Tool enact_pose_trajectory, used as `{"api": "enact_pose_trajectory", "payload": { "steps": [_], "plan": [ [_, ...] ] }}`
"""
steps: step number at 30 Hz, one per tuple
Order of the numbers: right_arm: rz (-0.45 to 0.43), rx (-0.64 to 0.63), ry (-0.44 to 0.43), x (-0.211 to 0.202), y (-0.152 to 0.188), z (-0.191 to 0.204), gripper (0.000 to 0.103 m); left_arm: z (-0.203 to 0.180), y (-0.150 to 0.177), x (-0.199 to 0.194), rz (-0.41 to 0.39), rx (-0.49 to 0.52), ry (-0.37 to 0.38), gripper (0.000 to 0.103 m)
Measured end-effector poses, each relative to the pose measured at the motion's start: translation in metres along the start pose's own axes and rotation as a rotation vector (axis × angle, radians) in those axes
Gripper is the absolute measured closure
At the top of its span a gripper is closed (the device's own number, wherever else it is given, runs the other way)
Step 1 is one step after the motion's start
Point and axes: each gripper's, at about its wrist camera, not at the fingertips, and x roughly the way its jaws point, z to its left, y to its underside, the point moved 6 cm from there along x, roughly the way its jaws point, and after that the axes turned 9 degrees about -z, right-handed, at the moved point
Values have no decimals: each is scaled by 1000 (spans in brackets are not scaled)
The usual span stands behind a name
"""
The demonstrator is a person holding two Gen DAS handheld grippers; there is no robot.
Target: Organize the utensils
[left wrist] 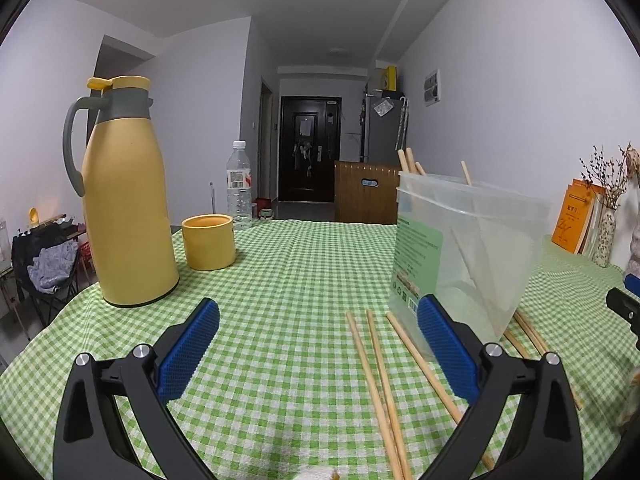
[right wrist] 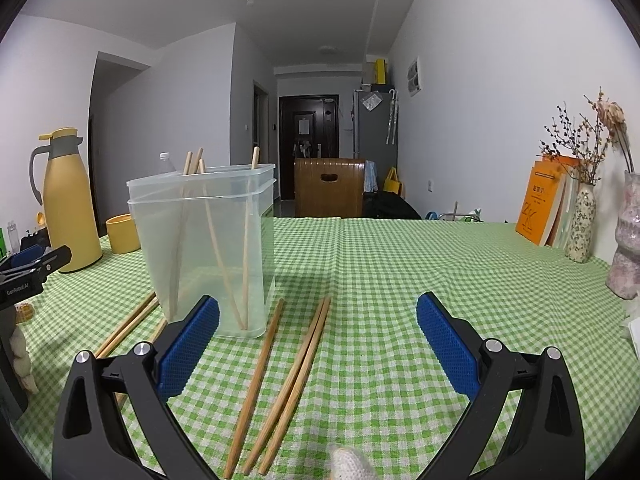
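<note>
Both grippers held wide open over green-checked tablecloth, nothing gripped.

Left gripper & right gripper: blue pads spread, nothing being touched. Loose wooden chopsticks are lying on cloth beside clear plastic tub, w/ four more standing inside. Lower ends cut off by frame edge; some partly hidden behind tub.

A clear plastic container stands upright just ahead of the right claw's left finger, with four wooden chopsticks leaning inside it. Three loose chopsticks lie flat between that claw's fingers, pointing away from it. More chopsticks lie left of the container.
</note>
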Motion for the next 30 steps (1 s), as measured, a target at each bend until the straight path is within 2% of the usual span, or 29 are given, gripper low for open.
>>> {"api": "enact_pose_trajectory", "payload": {
  "steps": [8,13,18,23,25,26,27,28,30],
  "plan": [
    [29,2,4,5,3,0,8,0,0,0,1,-2,8,7],
    [105,-32,38,17,6,-1,8,-1,0,0,1,2,17,7],
    [213,-12,7,27,7,2,8,-3,1,-1,6,8,35,7],
    [355,-30,-25,41,14,12,8,-13,11,3,123,29,89,7],
    [388,-38,-35,45,16,15,21,-16,15,3,171,20,115,7],
    [413,-35,-35,48,18,16,40,-17,17,3,195,15,124,7],
    [444,-22,-40,52,21,16,47,-18,19,3,210,9,133,7],
    [470,-12,-49,56,22,16,48,-20,21,2,224,6,144,7],
    [526,-11,-58,61,29,17,66,-24,25,2,243,5,169,7]
  ]
}}
